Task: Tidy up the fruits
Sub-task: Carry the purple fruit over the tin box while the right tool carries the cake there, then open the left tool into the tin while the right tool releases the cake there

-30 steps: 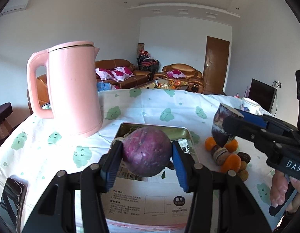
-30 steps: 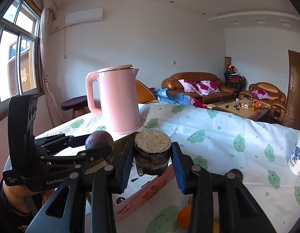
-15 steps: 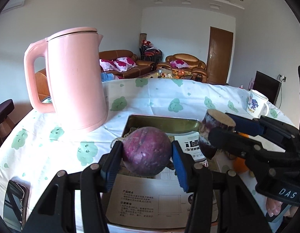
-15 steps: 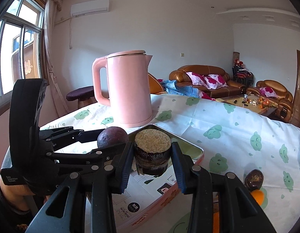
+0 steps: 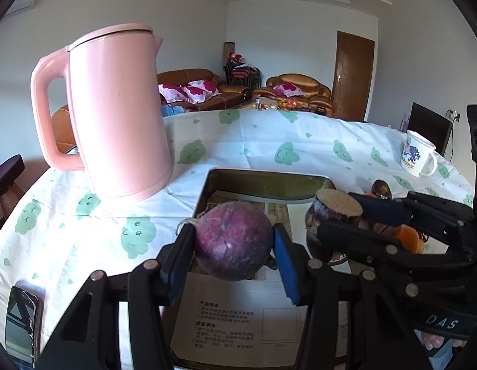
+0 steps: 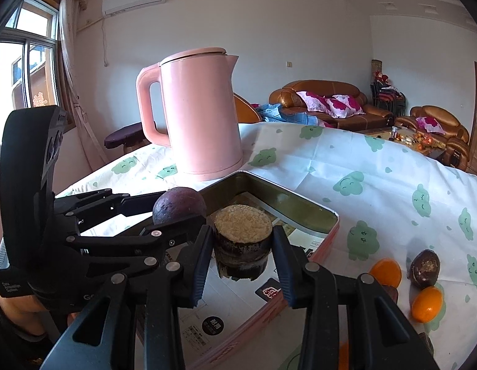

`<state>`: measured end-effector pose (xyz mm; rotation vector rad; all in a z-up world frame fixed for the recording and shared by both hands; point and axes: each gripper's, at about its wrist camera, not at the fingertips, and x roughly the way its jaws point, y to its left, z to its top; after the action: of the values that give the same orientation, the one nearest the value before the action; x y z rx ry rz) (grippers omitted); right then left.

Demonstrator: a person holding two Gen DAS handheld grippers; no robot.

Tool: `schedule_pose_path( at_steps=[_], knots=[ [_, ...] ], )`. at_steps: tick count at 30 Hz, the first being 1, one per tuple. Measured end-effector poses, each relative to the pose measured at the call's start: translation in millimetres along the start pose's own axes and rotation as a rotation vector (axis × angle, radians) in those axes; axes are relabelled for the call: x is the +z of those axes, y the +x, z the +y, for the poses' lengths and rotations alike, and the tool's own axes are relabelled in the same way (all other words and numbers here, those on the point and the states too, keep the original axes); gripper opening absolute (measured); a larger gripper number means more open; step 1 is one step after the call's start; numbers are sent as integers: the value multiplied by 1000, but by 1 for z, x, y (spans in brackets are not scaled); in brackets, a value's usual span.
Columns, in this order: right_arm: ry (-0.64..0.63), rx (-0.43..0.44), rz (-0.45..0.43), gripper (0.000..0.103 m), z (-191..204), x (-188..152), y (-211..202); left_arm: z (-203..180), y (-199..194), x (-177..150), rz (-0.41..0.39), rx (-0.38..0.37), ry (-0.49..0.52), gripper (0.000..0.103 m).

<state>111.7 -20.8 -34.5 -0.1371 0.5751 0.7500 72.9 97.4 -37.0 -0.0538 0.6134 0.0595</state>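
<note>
My left gripper (image 5: 234, 251) is shut on a round purple fruit (image 5: 234, 240), held just above the open metal tin (image 5: 266, 178). In the right wrist view the same fruit (image 6: 179, 205) shows at the left with the left gripper (image 6: 164, 215) around it. My right gripper (image 6: 243, 251) is shut on a dark cut stump with a pale rough top (image 6: 243, 239), also over the tin (image 6: 300, 206). From the left wrist view, that stump (image 5: 332, 212) sits in the right gripper (image 5: 340, 219) beside the purple fruit. Loose orange fruits (image 6: 426, 303) and a brown fruit (image 6: 423, 268) lie right of the tin.
A tall pink kettle (image 5: 115, 111) stands just behind the tin's left corner, close to both grippers. A printed white mug (image 5: 419, 157) stands at the far right. A phone (image 5: 21, 323) lies at the table's near left edge. A printed sheet (image 5: 235, 317) lines the tin.
Both grippers moved forward and down toward the tin with their loads still held. The kettle and tin loom larger, and the right gripper came in closer beside the left.
</note>
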Motion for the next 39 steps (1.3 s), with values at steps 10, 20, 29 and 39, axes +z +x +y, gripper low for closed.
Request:
schedule_pose_path(
  at_steps=[10,20,29,39],
  knots=[
    [32,9,51,41,-8,-3,15,-1,10,2,27,10,16,52],
    [54,10,66,41,-13,-2,21,-2,19,2,42,26,17,54],
    [81,-32,-15,67,-21,-5,-1,4,-9,6,-83,58,-36,84],
    [154,-270,-71,68,-82,-36,-86,-66,-29,-1,-144,-74,43,91]
  ],
)
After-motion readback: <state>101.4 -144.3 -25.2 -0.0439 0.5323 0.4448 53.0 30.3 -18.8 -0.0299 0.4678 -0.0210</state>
